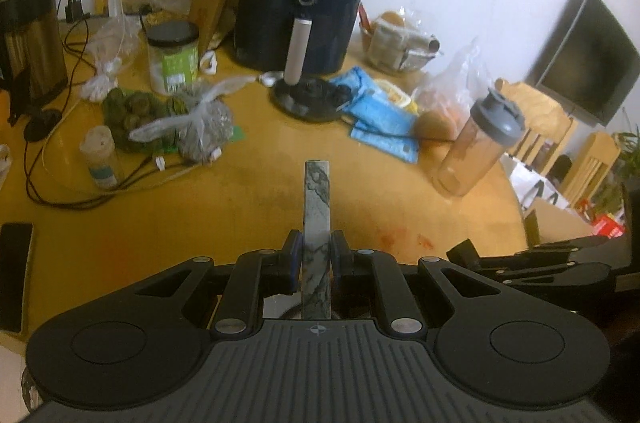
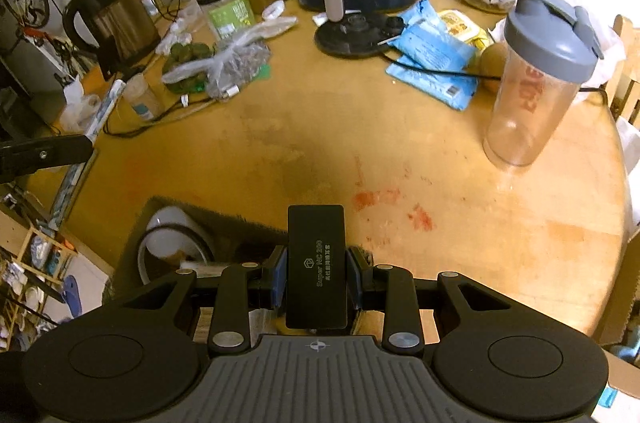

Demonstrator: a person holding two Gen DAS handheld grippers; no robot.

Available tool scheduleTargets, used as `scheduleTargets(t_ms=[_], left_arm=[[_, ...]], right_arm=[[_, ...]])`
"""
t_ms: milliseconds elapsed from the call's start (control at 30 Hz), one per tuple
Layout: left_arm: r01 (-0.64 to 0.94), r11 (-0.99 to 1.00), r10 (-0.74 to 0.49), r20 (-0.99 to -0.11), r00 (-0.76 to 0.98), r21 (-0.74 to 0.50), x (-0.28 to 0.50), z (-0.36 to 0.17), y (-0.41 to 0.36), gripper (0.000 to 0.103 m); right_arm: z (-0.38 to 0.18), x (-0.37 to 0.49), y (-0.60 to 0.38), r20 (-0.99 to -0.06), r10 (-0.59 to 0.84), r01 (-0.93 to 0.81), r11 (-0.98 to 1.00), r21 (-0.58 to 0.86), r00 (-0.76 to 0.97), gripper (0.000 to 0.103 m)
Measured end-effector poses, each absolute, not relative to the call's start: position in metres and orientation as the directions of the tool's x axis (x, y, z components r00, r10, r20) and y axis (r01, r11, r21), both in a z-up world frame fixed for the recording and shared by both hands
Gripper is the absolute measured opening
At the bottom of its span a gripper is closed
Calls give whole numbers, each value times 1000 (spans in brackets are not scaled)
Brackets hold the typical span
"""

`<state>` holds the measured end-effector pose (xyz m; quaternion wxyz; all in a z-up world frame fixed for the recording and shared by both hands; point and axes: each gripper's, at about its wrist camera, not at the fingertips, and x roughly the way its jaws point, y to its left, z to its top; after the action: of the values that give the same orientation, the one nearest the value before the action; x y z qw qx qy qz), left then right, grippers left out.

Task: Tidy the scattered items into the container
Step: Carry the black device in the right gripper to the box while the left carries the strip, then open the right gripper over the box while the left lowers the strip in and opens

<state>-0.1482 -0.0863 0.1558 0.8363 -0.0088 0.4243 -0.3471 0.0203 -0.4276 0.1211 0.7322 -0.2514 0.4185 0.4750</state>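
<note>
My left gripper (image 1: 316,252) is shut on a long, flat bar with a grey-white marbled pattern (image 1: 317,199). The bar points forward over the wooden table (image 1: 248,207). My right gripper (image 2: 317,275) is shut on a flat black box with pale lettering (image 2: 316,243). Just below and left of the right gripper lies a dark, soft-walled container (image 2: 228,223) at the table's near edge, with a white round item (image 2: 168,239) inside. The right gripper's black body (image 1: 540,263) shows at the right edge of the left wrist view.
At the back stand a dark air fryer (image 1: 304,11), a steel kettle (image 2: 116,19) and a green-labelled jar (image 1: 174,57). Bags (image 1: 204,127), cables (image 1: 80,191) and blue packets (image 2: 432,63) lie around. A grey-lidded shaker bottle (image 2: 536,83) stands right. A black flat item (image 1: 16,271) lies left.
</note>
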Motion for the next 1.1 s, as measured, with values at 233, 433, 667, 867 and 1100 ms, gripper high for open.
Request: scheduleTargets(t_ms=[233,433,667,867,1100], left_arm=[[588,741,-585,-741,330,-324,-155,143,-86,15],[605,730,-578,-759,299,-318,-160,138,-85,15],[631,712,-577,-768,278,-307,-163,137,-86,15],[659,691,-578,-774,259,-296,-166,138,-88,15],[683,679,-562,-790,245,-271,-166,134,-86,16]], right_arm=[[108,17,-434,-877,442,-892,450,37,187,34],[103,11,-439,-887,429,-883,467,56,170,34],[99,4,-438,-890,432,-877,473,83,149,66],[104,4,-444,-868,461,-862,500,81,186,91],[108,11,-451,-856,467,-837,542,79,221,95]])
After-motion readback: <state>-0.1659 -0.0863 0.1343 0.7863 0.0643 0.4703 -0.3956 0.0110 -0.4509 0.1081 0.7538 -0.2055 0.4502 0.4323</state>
